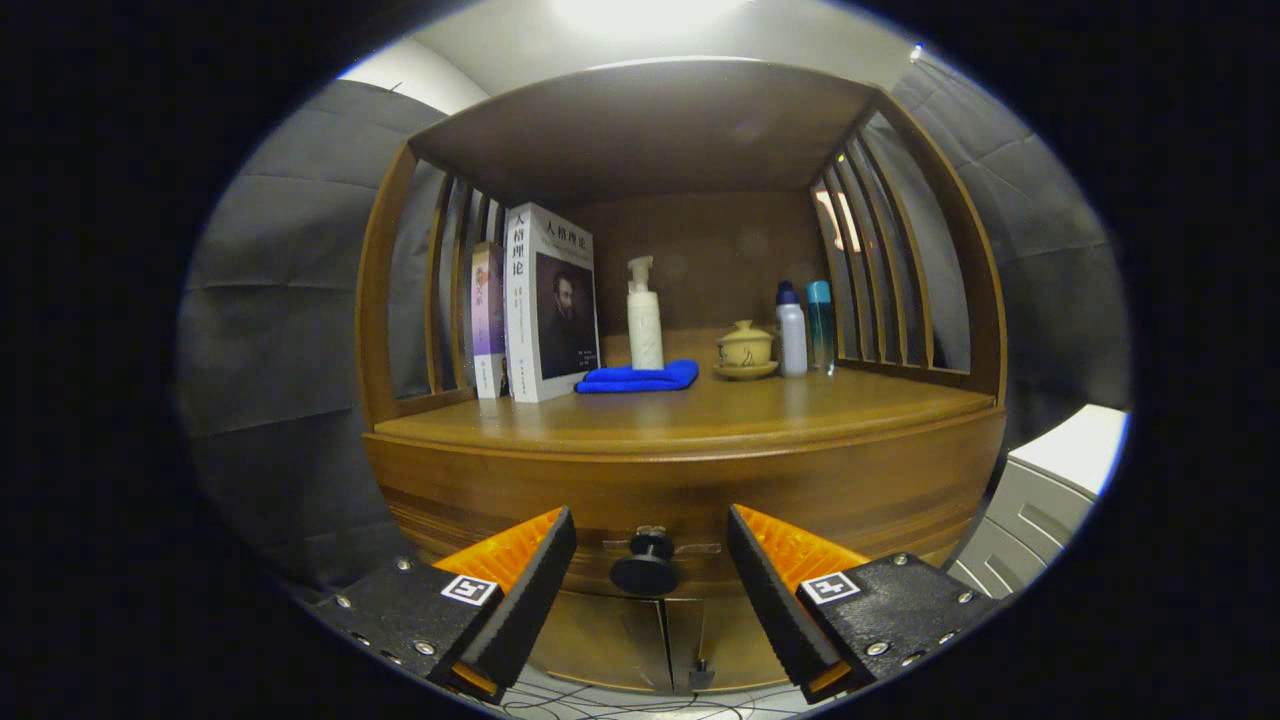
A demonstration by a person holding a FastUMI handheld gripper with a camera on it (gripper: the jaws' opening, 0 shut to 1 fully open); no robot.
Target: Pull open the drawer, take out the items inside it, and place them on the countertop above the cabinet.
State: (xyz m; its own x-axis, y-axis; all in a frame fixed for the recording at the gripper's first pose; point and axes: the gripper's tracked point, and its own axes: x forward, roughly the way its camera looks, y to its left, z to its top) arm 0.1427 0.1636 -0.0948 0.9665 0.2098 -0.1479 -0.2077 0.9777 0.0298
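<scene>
A wooden cabinet stands ahead with its drawer front closed. The drawer's dark round knob sits between my fingers, a little ahead of the fingertips. My gripper is open, with one finger on each side of the knob and neither touching it. The countertop lies above the drawer, bare along its front. The drawer's inside is hidden.
At the back of the countertop stand two books, a folded blue cloth, a white pump bottle, a lidded tea cup on a saucer and two bottles. A shelf roof and slatted sides enclose it. Cupboard doors sit below; white furniture stands right.
</scene>
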